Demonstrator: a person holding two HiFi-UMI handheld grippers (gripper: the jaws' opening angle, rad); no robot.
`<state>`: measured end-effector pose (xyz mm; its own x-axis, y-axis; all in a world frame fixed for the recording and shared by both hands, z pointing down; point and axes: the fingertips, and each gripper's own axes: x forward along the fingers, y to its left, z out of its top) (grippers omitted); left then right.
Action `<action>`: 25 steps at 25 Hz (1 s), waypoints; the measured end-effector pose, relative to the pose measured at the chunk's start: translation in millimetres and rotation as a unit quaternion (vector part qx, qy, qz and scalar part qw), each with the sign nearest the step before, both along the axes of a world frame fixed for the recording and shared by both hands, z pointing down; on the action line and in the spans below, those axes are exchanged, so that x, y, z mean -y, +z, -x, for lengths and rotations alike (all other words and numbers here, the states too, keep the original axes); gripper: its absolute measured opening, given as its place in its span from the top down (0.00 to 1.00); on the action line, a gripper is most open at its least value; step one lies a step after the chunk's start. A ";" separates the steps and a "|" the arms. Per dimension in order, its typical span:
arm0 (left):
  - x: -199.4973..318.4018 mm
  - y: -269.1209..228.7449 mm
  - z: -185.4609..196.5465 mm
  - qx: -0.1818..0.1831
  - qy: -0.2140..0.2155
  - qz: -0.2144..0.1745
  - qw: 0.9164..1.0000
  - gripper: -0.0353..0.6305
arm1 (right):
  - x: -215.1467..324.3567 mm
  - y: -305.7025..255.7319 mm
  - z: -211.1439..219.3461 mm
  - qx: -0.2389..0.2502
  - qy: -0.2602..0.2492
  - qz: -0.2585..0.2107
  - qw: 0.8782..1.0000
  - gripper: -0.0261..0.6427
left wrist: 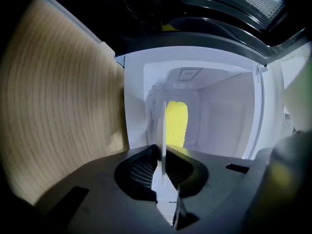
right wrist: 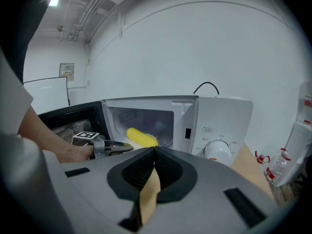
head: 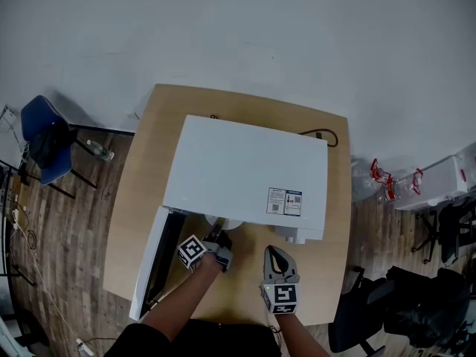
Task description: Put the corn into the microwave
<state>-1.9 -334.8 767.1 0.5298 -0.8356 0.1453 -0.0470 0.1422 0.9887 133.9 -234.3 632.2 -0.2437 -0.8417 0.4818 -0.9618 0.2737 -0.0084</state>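
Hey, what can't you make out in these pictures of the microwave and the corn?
- Head view: the microwave top hides its cavity and the corn; the label is too small to read.
- Left gripper view: the plate clamped in the left gripper shows edge-on and covers part of the corn.
- Right gripper view: markings around the dial are too small to read; the left gripper hides where the plate rests.

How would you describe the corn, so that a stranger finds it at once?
Find the white microwave on the wooden table, its door open. In its opening the left gripper holds a white plate carrying the corn: the only yellow thing there.
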 end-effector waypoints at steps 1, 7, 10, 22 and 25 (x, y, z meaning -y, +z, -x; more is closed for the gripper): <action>0.0 -1.8 -0.2 -0.002 0.001 -0.002 1.000 0.91 | -0.7 1.3 1.2 0.001 -0.002 0.001 1.000 0.87; 3.9 -10.2 2.1 -0.003 0.000 -0.017 1.000 0.82 | -0.4 2.2 7.6 0.005 -0.009 0.001 1.000 0.87; 2.3 -10.9 6.2 0.004 0.001 -0.017 1.000 0.78 | -0.7 0.2 10.6 0.004 -0.013 -0.002 1.000 0.87; -29.0 -8.2 10.7 -0.001 0.006 0.009 1.000 0.77 | -13.1 -1.0 17.9 0.007 -0.019 -0.002 1.000 0.87; -32.9 -9.2 10.1 0.006 0.006 0.012 1.000 0.79 | -16.0 -1.4 21.2 0.008 -0.021 -0.003 1.000 0.87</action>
<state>-12.0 -301.9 757.9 0.5385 -0.8247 0.1727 -0.0614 0.1660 0.9842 112.7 -218.3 630.8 -0.2863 -0.8336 0.4724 -0.9493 0.3135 -0.0221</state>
